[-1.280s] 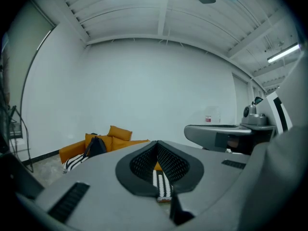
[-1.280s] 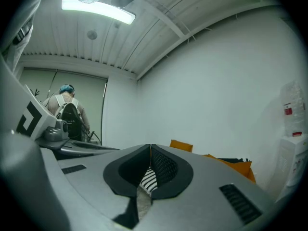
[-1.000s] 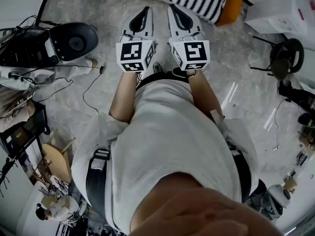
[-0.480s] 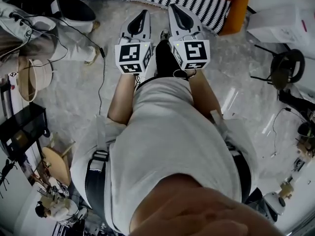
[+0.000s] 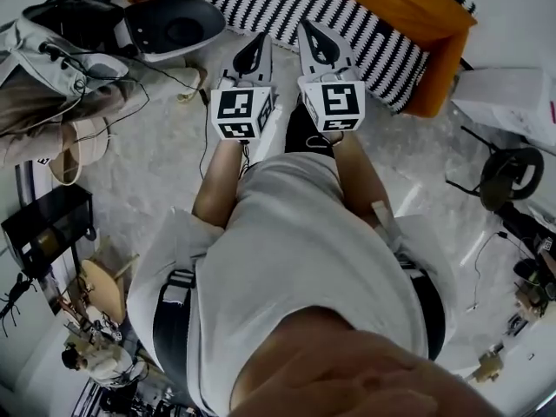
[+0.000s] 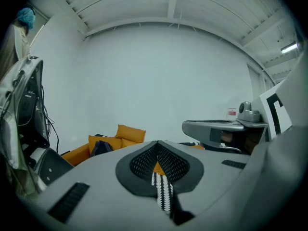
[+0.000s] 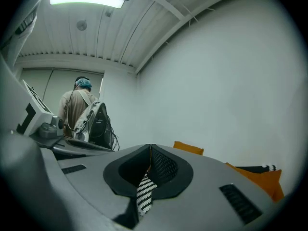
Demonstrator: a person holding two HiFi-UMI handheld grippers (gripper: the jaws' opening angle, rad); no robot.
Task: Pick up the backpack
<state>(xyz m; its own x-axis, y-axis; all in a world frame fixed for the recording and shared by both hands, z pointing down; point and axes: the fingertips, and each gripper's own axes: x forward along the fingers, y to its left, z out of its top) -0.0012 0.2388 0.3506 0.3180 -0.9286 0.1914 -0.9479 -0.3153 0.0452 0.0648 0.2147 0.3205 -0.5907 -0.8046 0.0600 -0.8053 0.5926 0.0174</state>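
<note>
**Left gripper** (image 5: 258,43): closed tight, pads meeting at the tip, nothing pinched. I'm holding it out in front of my belly, pointing to 12 o'clock in the head view.

**Right gripper** (image 5: 313,29): same deal, jaws together and empty. It sits just beside the left one, at its 3 o'clock.

**Floor** (image 5: 156,172): pale marbled stuff under both tools.

**Striped throw** (image 5: 382,33): black and white, just past the tips at 12 o'clock. It's what peeks through the slot behind each pair of pads.

**Sofa** (image 5: 426,7): orange, under the throw, running from about 12 to 2 o'clock.

**Backpack** (image 6: 102,147): the dark one, sitting on the orange seat against the cushions. In the left gripper view it's at roughly 9 o'clock of my closed tips and well apart from them, with neither tool touching it. I can't pick it out for sure in the head view or the right gripper view.

**Other person** (image 7: 79,102): far off at 10 o'clock in the right gripper view, back turned, wearing a grey pack (image 7: 97,121) with cables hanging off it.
</note>
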